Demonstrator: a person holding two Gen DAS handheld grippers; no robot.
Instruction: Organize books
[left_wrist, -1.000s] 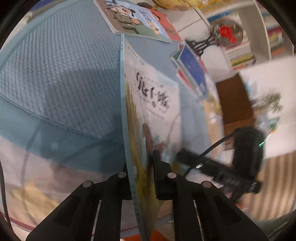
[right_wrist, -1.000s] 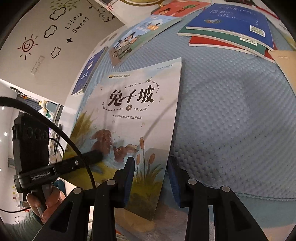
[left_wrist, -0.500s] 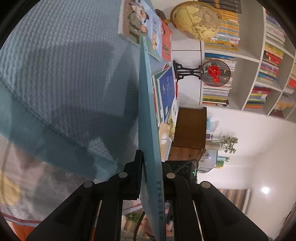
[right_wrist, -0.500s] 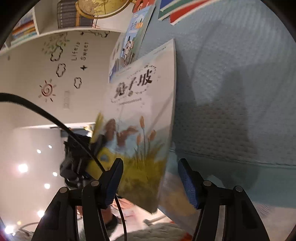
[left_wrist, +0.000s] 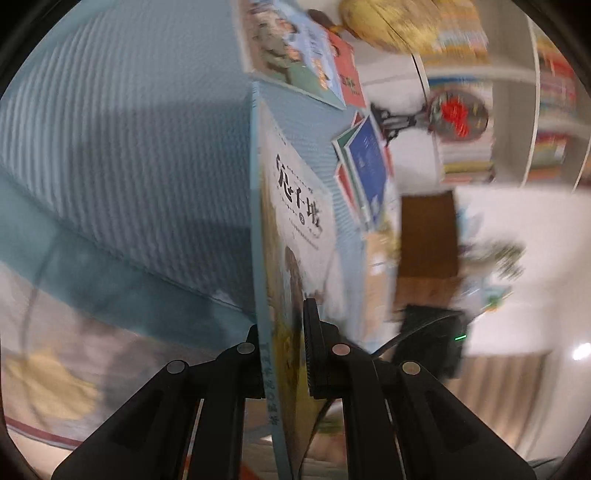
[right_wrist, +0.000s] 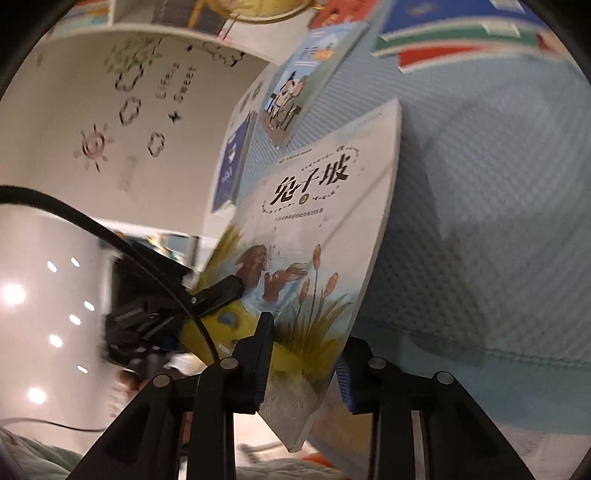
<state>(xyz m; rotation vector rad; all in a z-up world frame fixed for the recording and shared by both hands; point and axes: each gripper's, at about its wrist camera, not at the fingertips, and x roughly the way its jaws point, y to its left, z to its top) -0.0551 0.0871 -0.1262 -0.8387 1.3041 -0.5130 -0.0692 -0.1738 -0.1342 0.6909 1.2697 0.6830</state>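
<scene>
A: Where was the rabbit book (right_wrist: 317, 236) at that moment?

B: It was lifted on its edge above the blue quilted bed (right_wrist: 498, 206), not lying flat. The left gripper (left_wrist: 282, 354) was clamped on its lower part, close to the spine. In the left wrist view the book (left_wrist: 295, 221) ran straight away from the gripper, with the spine to the left and the cover facing right.

A: And the right gripper (right_wrist: 303, 354)?

B: Its jaws had just been closing, and the bottom edge of the book stood between them. The left finger (right_wrist: 262, 354) lay over the grass on the cover. The right finger, with its blue pad (right_wrist: 345, 384), was behind the free edge. I could not tell if the pads already pressed on the book.

A: Was the left gripper visible from the right side?

B: Yes, the left gripper (right_wrist: 221, 295) reached in from the left and pinched the cover beside the rabbits.

A: What lay around?

B: Other books lay flat on the bed further back: one with cartoon figures (left_wrist: 291, 55), and a blue book (left_wrist: 369, 162) on a small pile. A shelf with books (left_wrist: 469, 155) stood behind.
</scene>
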